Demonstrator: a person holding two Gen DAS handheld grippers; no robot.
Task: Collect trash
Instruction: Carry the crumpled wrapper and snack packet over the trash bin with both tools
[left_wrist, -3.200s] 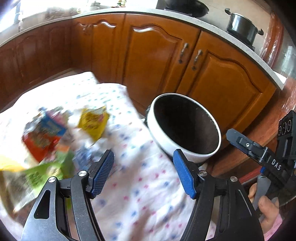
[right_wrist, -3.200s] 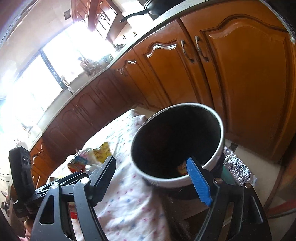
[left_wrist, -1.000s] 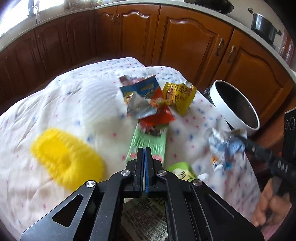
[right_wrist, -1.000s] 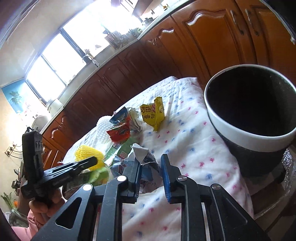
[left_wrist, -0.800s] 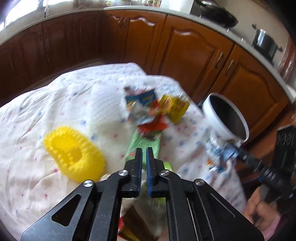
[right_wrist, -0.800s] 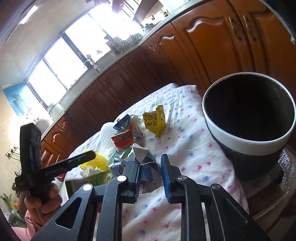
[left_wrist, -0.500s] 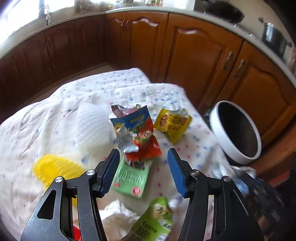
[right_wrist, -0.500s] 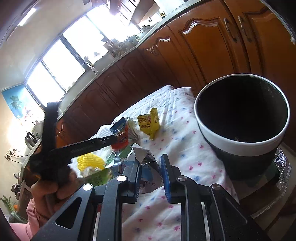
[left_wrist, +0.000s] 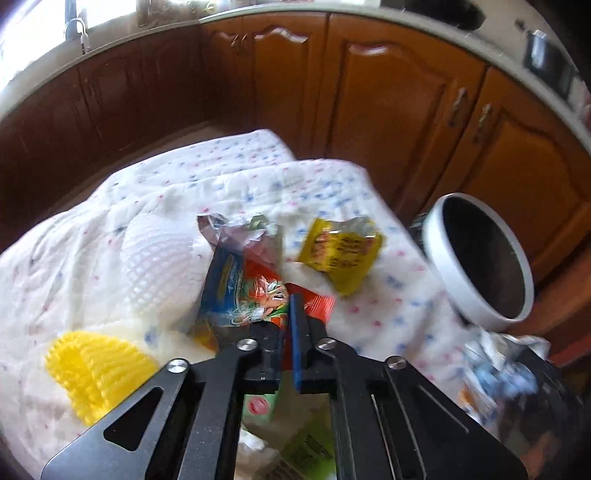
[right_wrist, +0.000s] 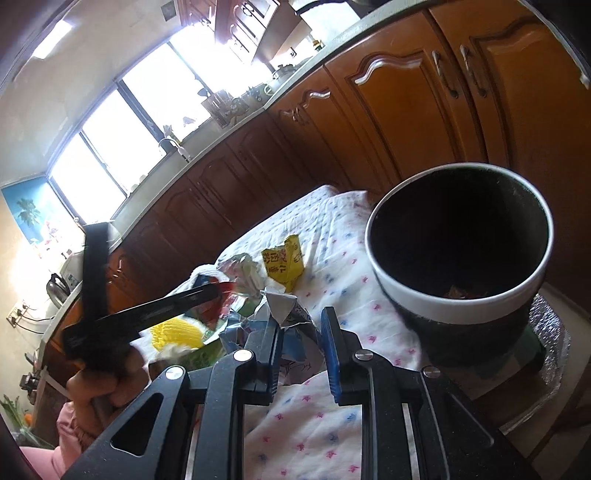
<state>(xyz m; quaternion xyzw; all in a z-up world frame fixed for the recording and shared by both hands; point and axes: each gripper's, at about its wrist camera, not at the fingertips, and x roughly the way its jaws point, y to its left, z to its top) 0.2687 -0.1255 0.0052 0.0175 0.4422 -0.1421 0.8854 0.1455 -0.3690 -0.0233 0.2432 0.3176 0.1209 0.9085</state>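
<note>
My left gripper (left_wrist: 288, 321) is shut on the lower edge of a red and blue snack wrapper (left_wrist: 243, 291) lying on the dotted cloth (left_wrist: 380, 306). It also shows in the right wrist view (right_wrist: 218, 290). My right gripper (right_wrist: 299, 328) is shut on a crumpled blue and white wrapper (right_wrist: 284, 321) and holds it left of the white-rimmed black bin (right_wrist: 461, 258). The bin (left_wrist: 480, 258) stands at the cloth's right edge. A yellow wrapper (left_wrist: 340, 251) lies between the pile and the bin.
A white foam net (left_wrist: 159, 269) and a yellow foam net (left_wrist: 96, 369) lie at the left. Green packets (left_wrist: 306, 450) lie under my left gripper. Wooden cabinets (left_wrist: 369, 92) run behind the table. The bin holds some trash (right_wrist: 461, 291).
My left gripper dropped the green packet, opened, moved forward to the pile and shut on the red and blue wrapper. My right gripper kept its wrapper and moved nearer the bin.
</note>
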